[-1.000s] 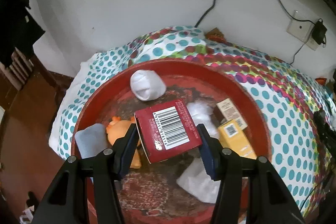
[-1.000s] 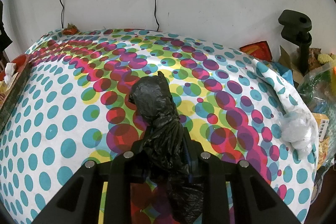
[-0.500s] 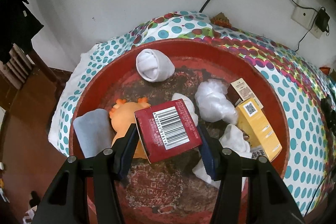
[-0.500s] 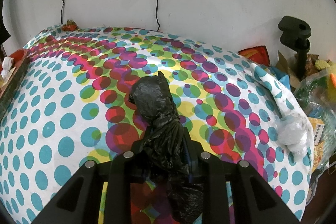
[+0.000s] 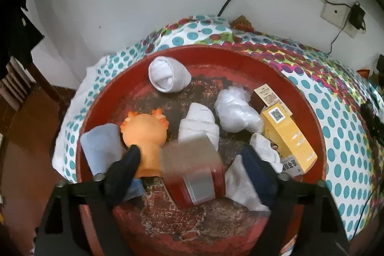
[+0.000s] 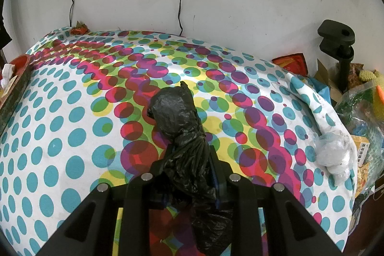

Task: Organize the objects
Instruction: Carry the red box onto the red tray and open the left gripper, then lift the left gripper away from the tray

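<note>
Now the left claw [image 5: 189, 157] is opening, and the blurred red box [image 5: 194, 174] between its fingers drops free into the red tray [image 5: 309, 100]. Best lift straight away, clear of the orange toy [image 5: 144, 131] beside it. Meanwhile the right claw [image 6: 189, 155] grips a black plastic bag [image 6: 177, 112] above the counter.

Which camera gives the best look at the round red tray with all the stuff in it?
The left wrist view: the round red tray fills most of the frame from above, contents visible. The right wrist view shows only a sliver of its rim at the left edge, beyond the crumpled black plastic bag in the right gripper.
</note>
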Action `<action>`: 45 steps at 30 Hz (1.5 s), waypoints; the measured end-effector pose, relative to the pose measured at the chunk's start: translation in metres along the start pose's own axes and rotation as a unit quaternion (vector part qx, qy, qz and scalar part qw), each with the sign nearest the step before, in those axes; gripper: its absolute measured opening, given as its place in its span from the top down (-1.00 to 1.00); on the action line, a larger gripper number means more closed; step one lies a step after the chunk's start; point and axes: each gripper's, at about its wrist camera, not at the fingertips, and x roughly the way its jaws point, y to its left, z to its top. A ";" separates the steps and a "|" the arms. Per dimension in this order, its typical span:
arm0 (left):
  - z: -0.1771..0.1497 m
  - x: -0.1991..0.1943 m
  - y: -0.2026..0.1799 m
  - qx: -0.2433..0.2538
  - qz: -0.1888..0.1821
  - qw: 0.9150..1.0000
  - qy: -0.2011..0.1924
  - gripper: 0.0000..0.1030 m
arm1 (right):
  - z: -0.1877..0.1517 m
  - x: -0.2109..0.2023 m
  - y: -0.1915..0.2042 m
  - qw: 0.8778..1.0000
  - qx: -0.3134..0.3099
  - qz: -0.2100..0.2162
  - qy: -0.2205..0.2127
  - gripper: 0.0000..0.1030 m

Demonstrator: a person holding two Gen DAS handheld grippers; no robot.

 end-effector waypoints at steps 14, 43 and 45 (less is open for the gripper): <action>-0.021 -0.044 -0.003 -0.005 0.037 0.998 -0.052 -0.78 | -0.001 0.000 0.007 1.000 -0.013 -0.015 -0.002 0.48; -0.013 -0.088 -0.019 0.024 0.031 0.998 -0.047 -1.00 | -0.001 0.000 0.011 1.000 -0.017 -0.026 -0.001 0.48; -0.013 -0.087 -0.018 0.020 0.029 0.999 -0.041 -1.00 | 0.000 0.001 0.009 1.000 -0.001 -0.023 0.004 0.48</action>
